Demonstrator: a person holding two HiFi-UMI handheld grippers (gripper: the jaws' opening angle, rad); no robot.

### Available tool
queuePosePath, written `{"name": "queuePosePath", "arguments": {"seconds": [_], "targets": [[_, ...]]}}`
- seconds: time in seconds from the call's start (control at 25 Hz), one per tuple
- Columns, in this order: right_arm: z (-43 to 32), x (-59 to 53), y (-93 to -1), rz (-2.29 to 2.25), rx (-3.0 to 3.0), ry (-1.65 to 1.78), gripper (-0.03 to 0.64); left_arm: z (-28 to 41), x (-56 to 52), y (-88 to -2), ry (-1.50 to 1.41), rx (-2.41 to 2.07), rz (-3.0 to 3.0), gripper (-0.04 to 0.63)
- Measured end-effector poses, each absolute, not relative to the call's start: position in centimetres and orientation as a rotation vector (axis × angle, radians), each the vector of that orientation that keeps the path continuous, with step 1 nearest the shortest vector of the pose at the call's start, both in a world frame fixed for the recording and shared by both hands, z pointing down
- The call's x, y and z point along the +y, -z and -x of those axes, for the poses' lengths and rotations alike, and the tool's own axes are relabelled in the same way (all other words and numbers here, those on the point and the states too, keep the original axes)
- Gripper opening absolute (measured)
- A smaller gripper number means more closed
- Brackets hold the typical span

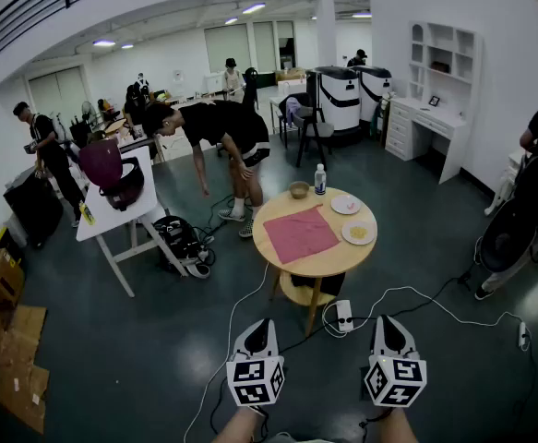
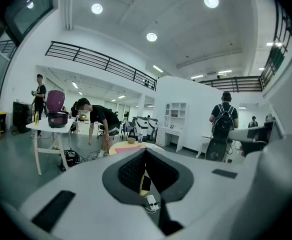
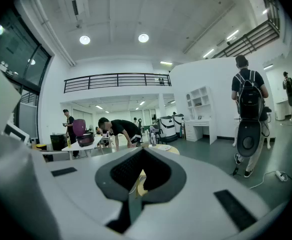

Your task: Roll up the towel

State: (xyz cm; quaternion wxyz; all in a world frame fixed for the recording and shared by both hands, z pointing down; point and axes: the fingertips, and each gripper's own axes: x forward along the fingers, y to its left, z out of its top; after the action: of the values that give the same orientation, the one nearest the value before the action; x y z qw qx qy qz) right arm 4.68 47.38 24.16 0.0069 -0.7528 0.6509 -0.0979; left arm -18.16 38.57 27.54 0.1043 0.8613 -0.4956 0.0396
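**Both grippers closed & empty; towel flat on table, well ahead**

Your L gripper [image 1: 262, 326] has its jaws pressed together w/ nothing between them; in its own view the pads meet at the tip. Same for your R gripper [image 1: 386, 322]: jaws together, empty. You hold the two side by side, apart from each other, pointing roughly level across the room, over the dark floor.

The towel [image 1: 300, 233] is pink & lies spread flat, unrolled, on the round wooden table [image 1: 319, 266]. It's well ahead of both grippers, about in line w/ the gap between them, a bit nearer the L gripper's line. Neither gripper touches it.

Also on the table:
- Beyond the towel is a bowl [image 1: 299, 189], w/ a bottle [image 1: 320, 179] just right of it.
- Right of the towel, ahead of the R gripper, are 2 plates. The far plate [image 1: 346, 205] looks bare. The near plate [image 1: 358, 233] holds sth yellowish.

A power strip [image 1: 344, 316] lies on the floor at the table's foot, between the grippers & the table, w/ cables trailing off past the R gripper's right.

Farther ahead, beyond the table, a person [image 1: 222, 132] in black bends fwd. Ahead-left of the L gripper stands a white table [image 1: 112, 218] w/ a maroon appliance [image 1: 112, 172] on it. Far left of the L gripper, cardboard [image 1: 10, 358] lies on the floor.
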Motion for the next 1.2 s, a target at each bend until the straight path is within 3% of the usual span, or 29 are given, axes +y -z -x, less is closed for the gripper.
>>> {"name": "queuePosePath", "arguments": {"seconds": [0.84,1.04,1.12,1.2], "targets": [[-3.9,47.1,-23.4,2.287,2.014,0.305,0.002,19.9,38.4,-27.3,-0.169,-1.469,-2.527,0.000],[-4.3,47.5,-22.9,2.298,2.011,0.275,0.061,19.8,38.4,-26.2,-0.153,-1.498,-2.558,0.001],[-4.6,47.5,-22.9,2.301,2.001,0.275,0.078,19.9,38.3,-26.1,-0.150,-1.504,-2.561,0.079],[-4.5,47.4,-22.8,2.297,2.002,0.278,0.103,20.4,38.3,-26.1,-0.153,-1.504,-2.554,0.107]]}}
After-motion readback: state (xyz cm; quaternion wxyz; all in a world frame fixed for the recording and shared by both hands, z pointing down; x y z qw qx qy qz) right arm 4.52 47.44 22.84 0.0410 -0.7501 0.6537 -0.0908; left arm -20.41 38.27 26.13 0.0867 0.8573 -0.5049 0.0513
